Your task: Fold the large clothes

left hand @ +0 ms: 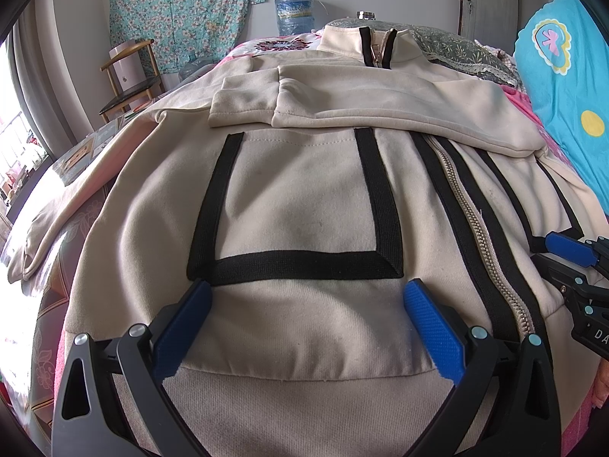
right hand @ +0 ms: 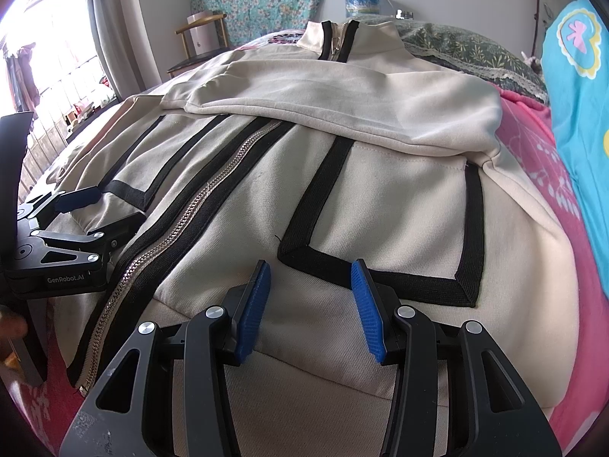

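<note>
A cream zip jacket (left hand: 304,198) with black trim lies front-up on the bed, collar (left hand: 377,43) at the far end. Both sleeves (left hand: 342,103) are folded across the chest. My left gripper (left hand: 308,289) stands wide open over the bottom hem, just below the left black-edged pocket (left hand: 297,266), with flat fabric between its fingers. My right gripper (right hand: 310,270) is open over the hem under the other pocket (right hand: 380,278), right of the zipper (right hand: 171,236); the cloth there is not bunched. Each gripper shows at the edge of the other's view: right gripper (left hand: 552,255), left gripper (right hand: 114,209).
The jacket rests on a pink floral bedsheet (right hand: 533,175). A green patterned pillow (left hand: 456,49) lies beyond the collar, and a bright blue blanket (left hand: 563,95) is at the right. A wooden chair (left hand: 129,87), a water bottle (left hand: 295,13) and a window (right hand: 57,57) stand further off.
</note>
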